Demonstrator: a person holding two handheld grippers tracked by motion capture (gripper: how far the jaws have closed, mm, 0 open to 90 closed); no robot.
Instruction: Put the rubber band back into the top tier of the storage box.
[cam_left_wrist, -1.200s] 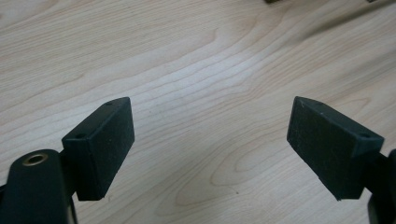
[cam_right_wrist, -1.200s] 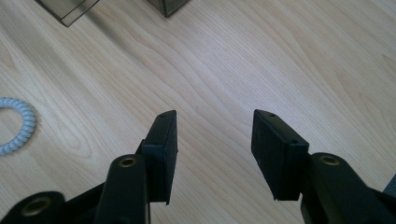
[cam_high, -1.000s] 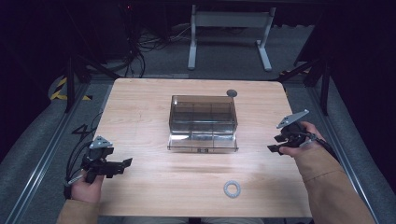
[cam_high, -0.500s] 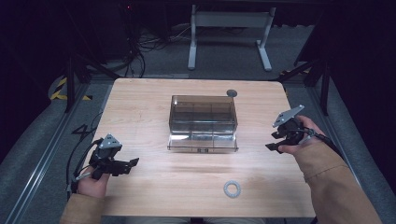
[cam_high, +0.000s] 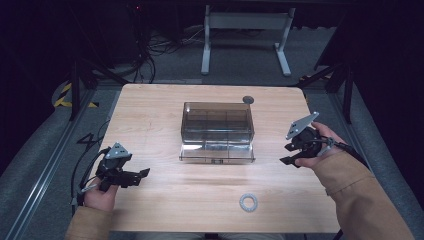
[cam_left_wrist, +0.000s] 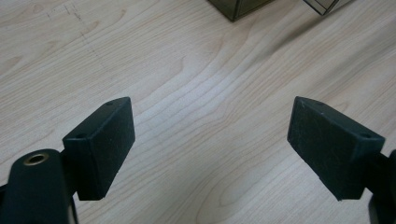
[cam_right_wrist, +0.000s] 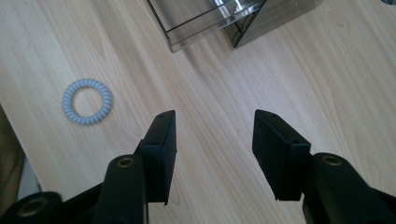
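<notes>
High view: both claws hover, jaws parted.

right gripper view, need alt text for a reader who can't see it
The right gripper, jaws open and empty, hovers over a light wooden table. A pale coiled hair tie lies flat to the left, and the corner of a smoky clear plastic box sits at the top.

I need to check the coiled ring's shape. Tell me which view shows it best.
The right gripper view: the coiled ring lies close and sharp on the table, its coils distinct, left of the open jaws. The high view has it small and blurry near the front edge.
</notes>
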